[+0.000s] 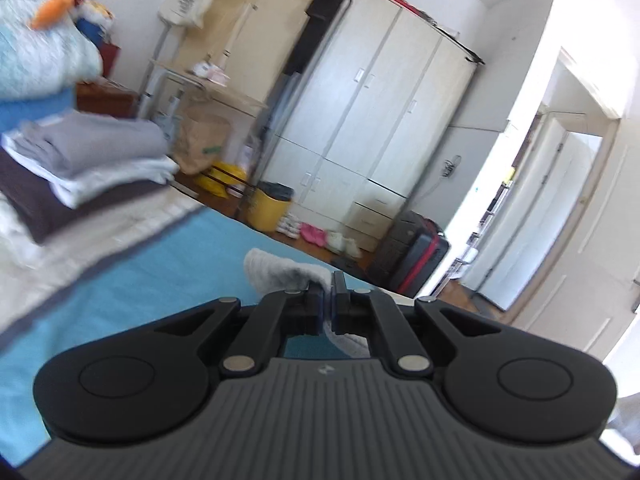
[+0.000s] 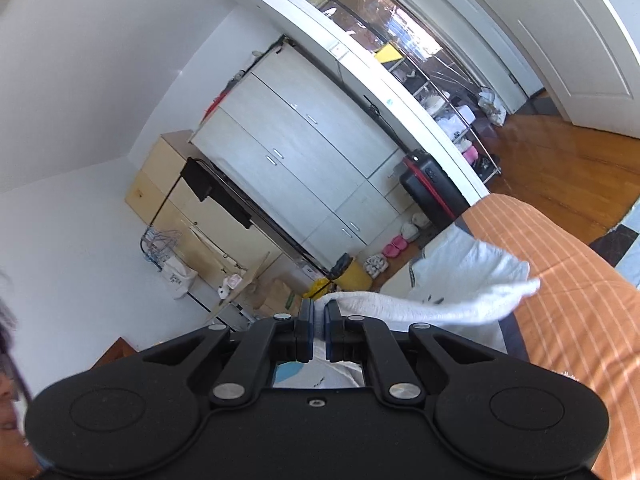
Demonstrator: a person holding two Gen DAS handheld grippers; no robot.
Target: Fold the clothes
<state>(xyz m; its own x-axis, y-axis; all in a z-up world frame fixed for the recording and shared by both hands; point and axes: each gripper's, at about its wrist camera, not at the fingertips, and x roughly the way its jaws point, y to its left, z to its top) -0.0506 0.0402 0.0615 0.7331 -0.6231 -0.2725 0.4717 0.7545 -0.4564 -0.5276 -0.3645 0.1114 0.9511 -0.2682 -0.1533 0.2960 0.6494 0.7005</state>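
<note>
Nearest the left wrist camera, the left gripper (image 1: 328, 300) has its jaws pressed together on a fold of a white garment (image 1: 280, 274), which bunches up just beyond the fingertips and hangs down between the linkages. Under it lies the bed (image 1: 168, 264) with a blue sheet, and a paler striped cover runs along the sheet's far side. At the left of this view, on the bed, sits a stack (image 1: 88, 156) of folded clothes: grey on top, white below, a dark piece underneath. Above it are pale blue bedding and a plush toy with an orange beak (image 1: 52, 2). Across the room stand a pale wardrobe (image 1: 372, 120), a yellow bin (image 1: 270, 206) on the floor near its foot, pink slippers (image 1: 312, 234) and a dark suitcase (image 1: 412, 262) with a red stripe, beside an open doorway. In the right wrist view, the right gripper (image 2: 318, 308) is likewise clamped on the white garment (image 2: 452, 292); the cloth stretches away from its tips toward the right, lifted and taut, with a loose end trailing over an orange striped cover (image 2: 568, 300). A printed part of the cloth shows through the gap below the jaws. The same wardrobe (image 2: 296, 148) and suitcase (image 2: 430, 184) appear tilted behind, with wooden floor past the doorway. A bit of a person shows at the left edge.
</note>
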